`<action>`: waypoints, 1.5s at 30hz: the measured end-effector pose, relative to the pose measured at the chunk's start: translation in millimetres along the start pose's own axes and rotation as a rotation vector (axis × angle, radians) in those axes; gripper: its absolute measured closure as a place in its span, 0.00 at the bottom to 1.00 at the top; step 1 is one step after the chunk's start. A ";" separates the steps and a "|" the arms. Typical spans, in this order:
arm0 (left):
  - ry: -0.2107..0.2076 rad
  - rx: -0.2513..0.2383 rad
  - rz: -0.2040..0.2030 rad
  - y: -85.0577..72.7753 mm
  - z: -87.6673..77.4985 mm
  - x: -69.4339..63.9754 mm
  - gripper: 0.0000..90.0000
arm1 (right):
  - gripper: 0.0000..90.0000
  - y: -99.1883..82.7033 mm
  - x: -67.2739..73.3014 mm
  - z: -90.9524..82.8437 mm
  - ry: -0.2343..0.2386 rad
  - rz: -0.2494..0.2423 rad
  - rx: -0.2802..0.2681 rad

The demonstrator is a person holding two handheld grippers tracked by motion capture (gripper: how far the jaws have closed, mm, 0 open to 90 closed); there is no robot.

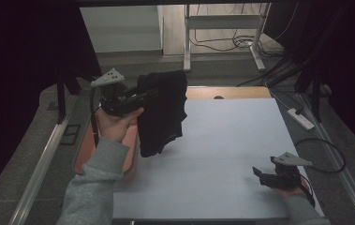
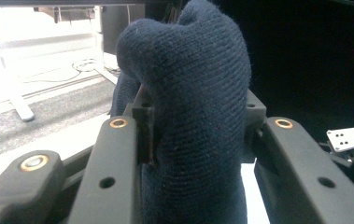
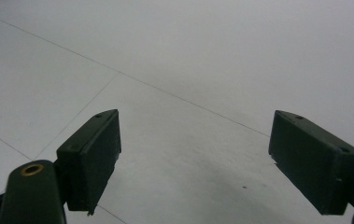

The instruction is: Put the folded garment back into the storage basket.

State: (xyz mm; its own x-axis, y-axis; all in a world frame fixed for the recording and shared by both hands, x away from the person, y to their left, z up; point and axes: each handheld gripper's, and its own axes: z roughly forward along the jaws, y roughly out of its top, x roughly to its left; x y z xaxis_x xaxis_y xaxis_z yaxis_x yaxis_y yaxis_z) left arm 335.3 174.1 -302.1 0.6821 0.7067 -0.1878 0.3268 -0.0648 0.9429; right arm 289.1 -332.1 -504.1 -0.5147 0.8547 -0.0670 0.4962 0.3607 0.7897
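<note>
A dark navy knitted garment [image 1: 162, 112] hangs in the air above the left part of the white table [image 1: 222, 154]. My left gripper [image 1: 148, 93] is shut on its upper edge and holds it up. In the left gripper view the knit cloth [image 2: 198, 107] bulges up between the two black jaws, pinched tight. My right gripper [image 1: 258, 174] rests low at the table's front right. Its jaws stand wide apart with nothing between them, and the right gripper [image 3: 193, 158] faces bare white table [image 3: 179, 60].
An orange-brown tray [image 1: 84, 150] lies at the table's left edge under my left forearm. A wooden strip [image 1: 231, 92] runs along the far edge. A white power strip [image 1: 300, 118] and cables lie on the floor to the right. A desk frame [image 1: 224, 28] stands beyond.
</note>
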 end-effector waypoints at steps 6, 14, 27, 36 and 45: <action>0.018 -0.020 -0.002 2.5 -13.2 3.9 0.69 | 0.20 -0.4 -0.8 -0.1 -0.001 0.001 0.002; 0.044 -0.046 -0.003 6.8 -31.4 8.6 0.69 | 0.20 -0.6 -0.8 0.8 -0.003 0.002 0.005; 0.085 -0.083 -0.010 11.0 -63.1 18.2 0.69 | 0.20 -0.9 -1.4 2.2 -0.003 0.004 0.009; 0.123 -0.100 -0.025 7.8 -89.8 29.5 0.69 | 0.20 -1.0 -1.2 1.9 -0.006 0.004 0.011; 0.169 -0.079 -0.032 -2.9 -105.2 40.3 0.69 | 0.20 -1.3 -2.0 2.1 -0.010 0.004 0.015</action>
State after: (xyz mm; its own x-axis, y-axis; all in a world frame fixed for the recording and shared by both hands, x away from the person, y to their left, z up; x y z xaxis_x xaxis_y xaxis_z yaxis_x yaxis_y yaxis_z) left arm 293.1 276.9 -283.4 0.5507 0.8161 -0.1753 0.2894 0.0103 0.9572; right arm 291.0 -333.6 -506.3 -0.5057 0.8598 -0.0702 0.5085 0.3628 0.7809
